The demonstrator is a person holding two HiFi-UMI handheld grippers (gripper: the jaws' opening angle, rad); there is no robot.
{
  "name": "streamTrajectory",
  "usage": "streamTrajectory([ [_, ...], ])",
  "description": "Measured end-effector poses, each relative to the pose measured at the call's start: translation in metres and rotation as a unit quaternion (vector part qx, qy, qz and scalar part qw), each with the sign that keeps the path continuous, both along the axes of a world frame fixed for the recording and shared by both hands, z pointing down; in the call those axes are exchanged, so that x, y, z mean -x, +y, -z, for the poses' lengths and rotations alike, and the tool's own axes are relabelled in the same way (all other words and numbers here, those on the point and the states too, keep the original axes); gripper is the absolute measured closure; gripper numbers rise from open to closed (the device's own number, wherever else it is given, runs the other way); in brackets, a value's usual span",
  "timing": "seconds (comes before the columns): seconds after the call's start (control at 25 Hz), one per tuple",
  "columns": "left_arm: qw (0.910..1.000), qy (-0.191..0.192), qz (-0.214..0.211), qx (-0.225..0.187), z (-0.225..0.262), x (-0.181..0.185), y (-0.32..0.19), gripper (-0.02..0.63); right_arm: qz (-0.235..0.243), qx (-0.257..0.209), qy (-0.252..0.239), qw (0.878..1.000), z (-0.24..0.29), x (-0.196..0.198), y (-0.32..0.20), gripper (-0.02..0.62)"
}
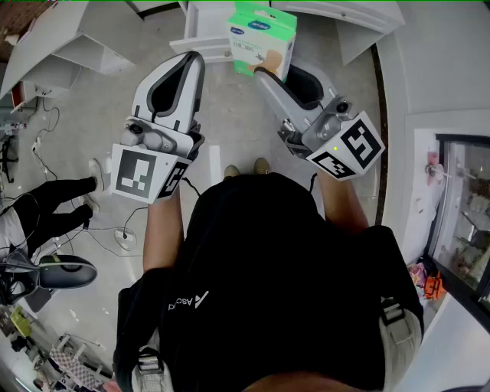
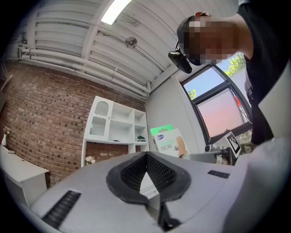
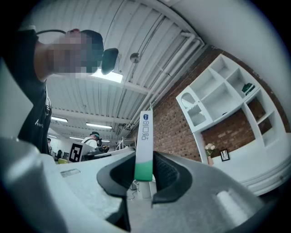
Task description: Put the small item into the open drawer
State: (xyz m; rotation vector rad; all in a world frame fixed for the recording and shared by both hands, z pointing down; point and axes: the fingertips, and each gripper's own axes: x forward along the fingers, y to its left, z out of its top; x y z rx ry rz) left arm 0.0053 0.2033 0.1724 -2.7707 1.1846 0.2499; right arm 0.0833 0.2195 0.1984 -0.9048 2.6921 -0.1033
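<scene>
A small green and white box (image 1: pixel 262 42) is clamped between the pads of my right gripper (image 1: pixel 266 73), which holds it up over the floor in front of me. In the right gripper view the box (image 3: pixel 145 145) stands edge-on between the two dark pads, gripped at its green end. My left gripper (image 1: pixel 192 63) is level with it on the left, shut, with nothing in it; its pads (image 2: pixel 157 170) meet at the tip. From the left gripper view the box (image 2: pixel 169 142) shows beyond the jaws. White furniture (image 1: pixel 203 34) lies just past the box; I cannot make out a drawer.
A white shelf unit (image 2: pixel 119 125) stands against a brick wall. More white furniture pieces (image 1: pixel 65 38) lie on the floor at the upper left and upper right (image 1: pixel 360 23). Another person's black-trousered legs (image 1: pixel 53 200) and cables are at the left. A glass door (image 1: pixel 463 222) is on the right.
</scene>
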Motion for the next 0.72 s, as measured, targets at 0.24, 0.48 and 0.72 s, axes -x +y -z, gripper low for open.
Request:
streamTrajectory([
  [0.24, 1.0, -0.002, 0.003, -0.001, 0.0, 0.001, 0.0, 0.607, 0.002, -0.001, -0.004, 1.0, 0.0, 0.0, 0.0, 0.509],
  [0.48, 0.9999, -0.007, 0.015, 0.003, -0.003, 0.01, 0.004, 0.607, -0.001, 0.006, -0.001, 1.0, -0.003, -0.001, -0.001, 0.509],
  [0.72, 0.9994, -0.015, 0.031, 0.004, -0.004, 0.001, 0.002, 0.607, 0.015, 0.008, 0.0, 1.0, -0.004, -0.009, -0.005, 0.509],
])
